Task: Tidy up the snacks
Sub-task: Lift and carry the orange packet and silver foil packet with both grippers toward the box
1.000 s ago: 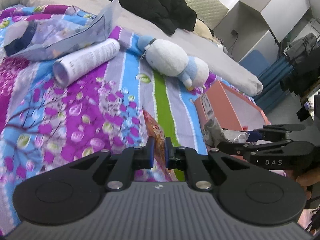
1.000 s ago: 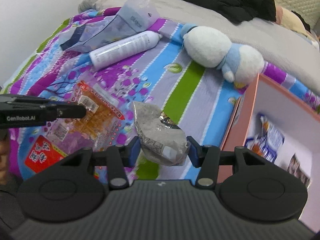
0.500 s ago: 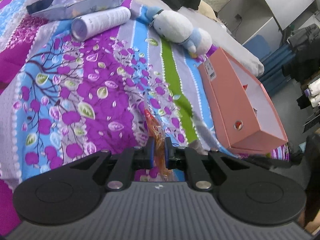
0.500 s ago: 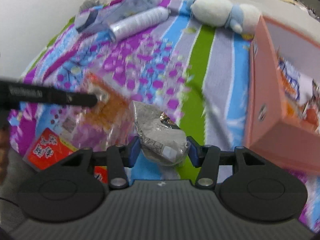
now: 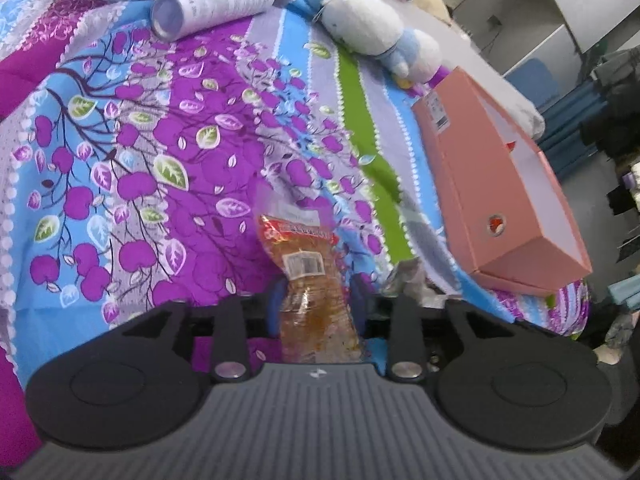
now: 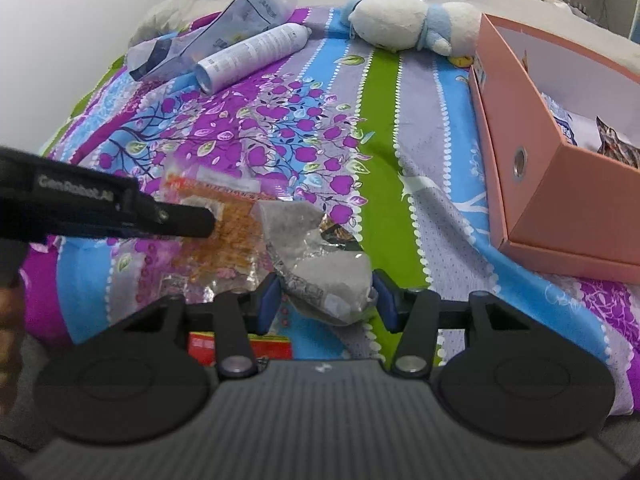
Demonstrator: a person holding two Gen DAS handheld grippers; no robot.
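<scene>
Orange snack bag (image 5: 316, 280) between opening left tool (image 5: 316, 308) jaws

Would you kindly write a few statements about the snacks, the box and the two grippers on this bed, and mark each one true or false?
1. The right gripper holds a crumpled grey snack packet. True.
2. The pink box is closed with a lid. False: it is open, with snack packets inside.
3. An orange snack bag lies between the left gripper's fingers. True; its jaws are opening.
4. The white cylindrical bottle stands upright. False: it lies on its side on the bedspread.
5. The plush toy sits inside the box. False: it lies beside it.
</scene>
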